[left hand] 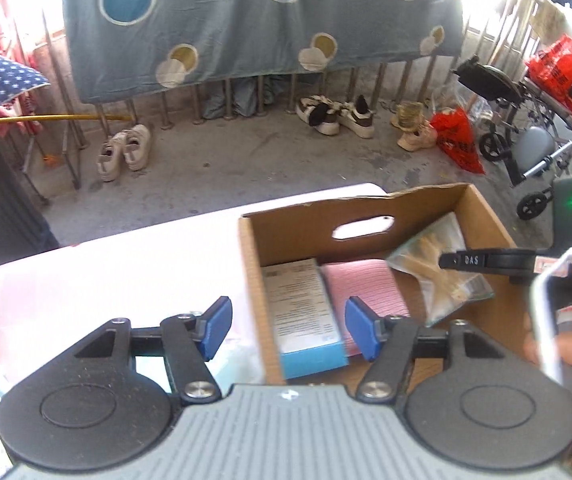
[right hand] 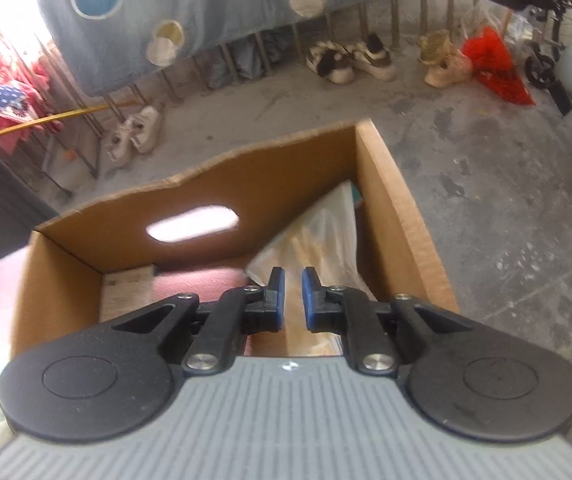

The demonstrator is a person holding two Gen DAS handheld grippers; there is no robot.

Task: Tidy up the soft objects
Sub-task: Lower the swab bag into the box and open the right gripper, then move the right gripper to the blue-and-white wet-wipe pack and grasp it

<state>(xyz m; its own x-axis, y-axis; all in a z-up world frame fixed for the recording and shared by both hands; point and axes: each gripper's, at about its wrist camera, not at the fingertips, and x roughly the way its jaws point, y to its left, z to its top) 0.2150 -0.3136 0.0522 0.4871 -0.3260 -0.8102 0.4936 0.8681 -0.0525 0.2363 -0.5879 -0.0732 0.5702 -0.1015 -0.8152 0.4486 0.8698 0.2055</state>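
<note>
The right gripper [right hand: 293,296], its blue-padded fingers [right hand: 279,294] nearly together, hangs over a cardboard box [right hand: 397,216] holding a clear plastic packet [right hand: 325,236], a pink cloth [right hand: 198,284] and a printed carton [right hand: 126,292].

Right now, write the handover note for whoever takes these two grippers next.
Left gripper: fingers open, nothing between them, above the near-left corner of the cardboard box.
Right gripper: fingers nearly closed on the clear plastic packet, which hangs over the right side of the box; in the left wrist view the packet looks pinched.
In the box already: a blue-and-white carton at the left and a pink folded cloth beside it.
Left to do: set the packet down and release it. Soft items seem to remain at the left edge of the white table, too blurred to name.
</note>
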